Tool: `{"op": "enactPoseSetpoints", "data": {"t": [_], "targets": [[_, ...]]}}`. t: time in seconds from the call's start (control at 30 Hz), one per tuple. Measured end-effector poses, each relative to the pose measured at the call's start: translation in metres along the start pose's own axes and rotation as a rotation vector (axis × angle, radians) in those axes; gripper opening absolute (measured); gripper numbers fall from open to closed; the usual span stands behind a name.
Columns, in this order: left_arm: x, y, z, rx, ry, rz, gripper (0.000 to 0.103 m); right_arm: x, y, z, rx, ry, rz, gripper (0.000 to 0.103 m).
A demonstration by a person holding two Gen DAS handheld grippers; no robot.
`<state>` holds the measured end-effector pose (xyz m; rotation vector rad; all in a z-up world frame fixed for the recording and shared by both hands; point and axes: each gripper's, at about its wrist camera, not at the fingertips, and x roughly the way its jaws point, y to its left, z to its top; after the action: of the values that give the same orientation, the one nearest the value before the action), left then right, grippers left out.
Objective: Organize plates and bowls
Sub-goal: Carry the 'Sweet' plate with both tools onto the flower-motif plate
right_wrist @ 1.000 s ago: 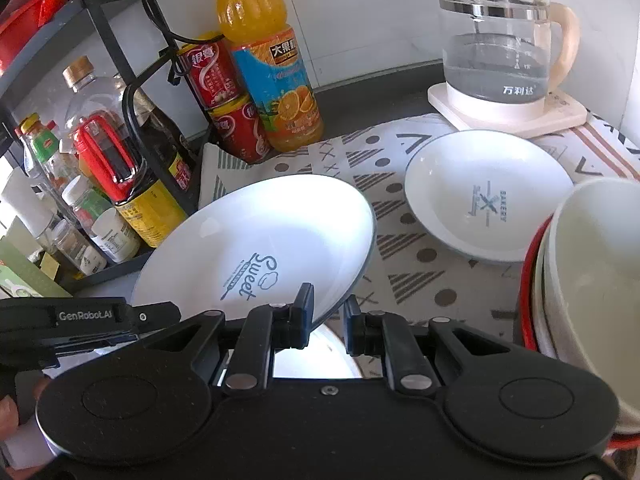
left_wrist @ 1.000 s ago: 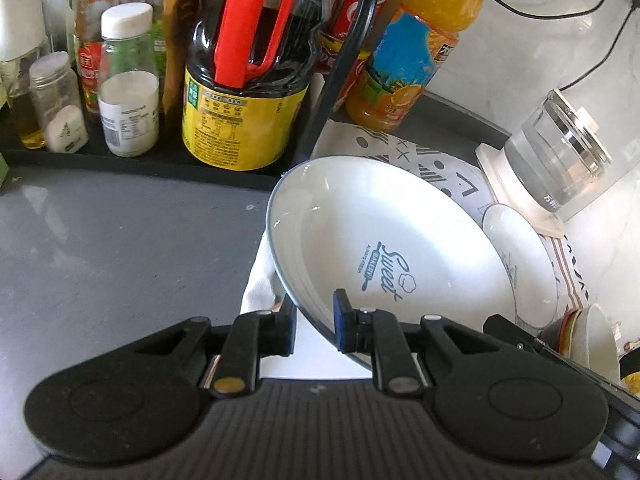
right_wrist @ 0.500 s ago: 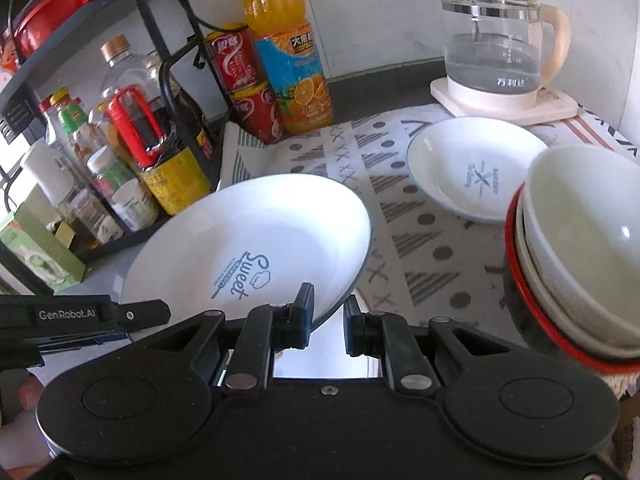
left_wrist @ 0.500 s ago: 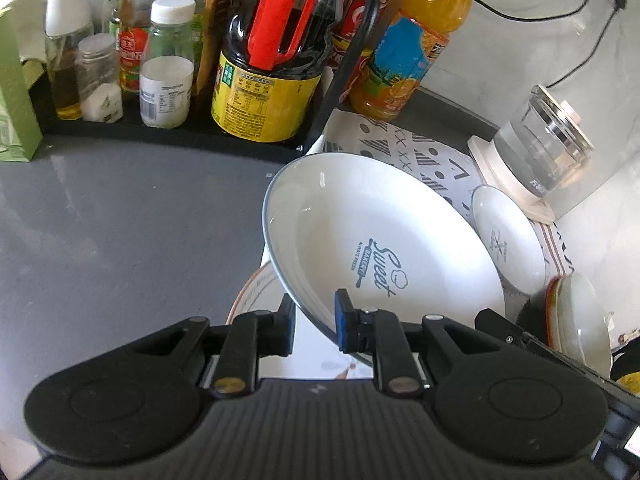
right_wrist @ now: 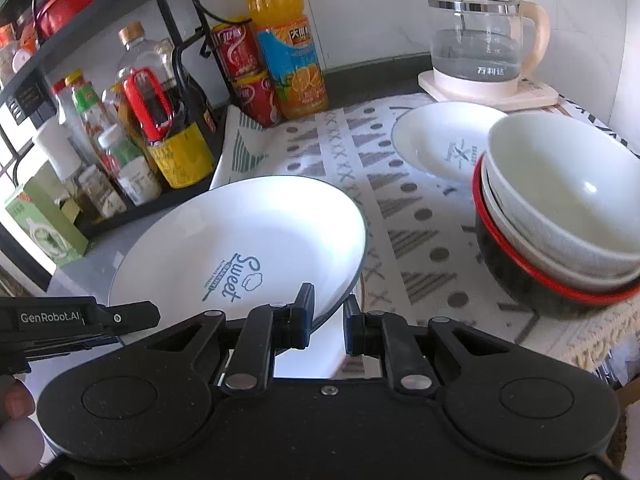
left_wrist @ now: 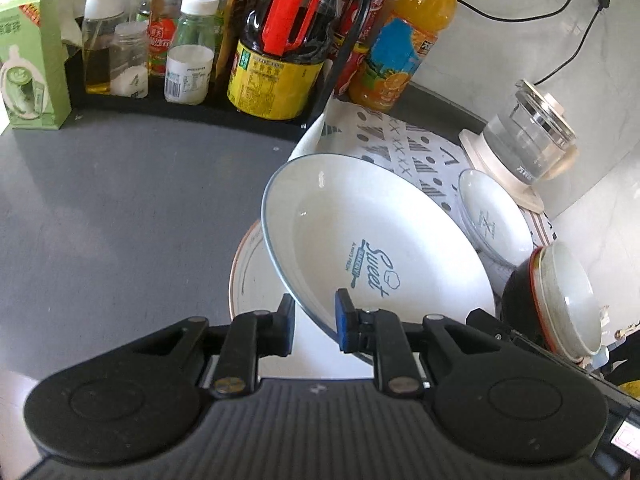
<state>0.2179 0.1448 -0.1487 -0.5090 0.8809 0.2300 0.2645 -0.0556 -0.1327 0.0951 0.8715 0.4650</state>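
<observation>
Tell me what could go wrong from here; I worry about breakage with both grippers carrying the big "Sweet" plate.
1. The left gripper and right gripper each pinch only the thin rim of the "Sweet" plate. If the hands drift apart or twist, it could slip.
2. The plate hangs tilted over a brown-rimmed plate; a drop would likely chip both.
3. The stacked bowls stand close by; a sideways swing could knock them.

Dark grey countertop [left_wrist: 120, 200], bearing a patterned cloth mat [right_wrist: 360, 148], black condiment rack [left_wrist: 192, 110], green carton [left_wrist: 28, 68], orange-rimmed plate [left_wrist: 250, 276], orange juice bottle [right_wrist: 288, 52]
</observation>
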Motion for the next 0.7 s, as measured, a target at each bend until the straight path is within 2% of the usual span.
{"op": "enactPoseSetpoints", "data": {"t": [0.37, 0.7], "targets": [[-0.001, 0.000, -0.031, -0.025, 0.054, 0.010, 0.018, -0.008, -0.007, -0.017, -0.023, 0.034, -0.016, 0.014], [0.006, -0.007, -0.034, 0.005, 0.095, 0.051, 0.019, 0.000, -0.007, -0.016, -0.025, 0.061, -0.031, 0.013]]}}
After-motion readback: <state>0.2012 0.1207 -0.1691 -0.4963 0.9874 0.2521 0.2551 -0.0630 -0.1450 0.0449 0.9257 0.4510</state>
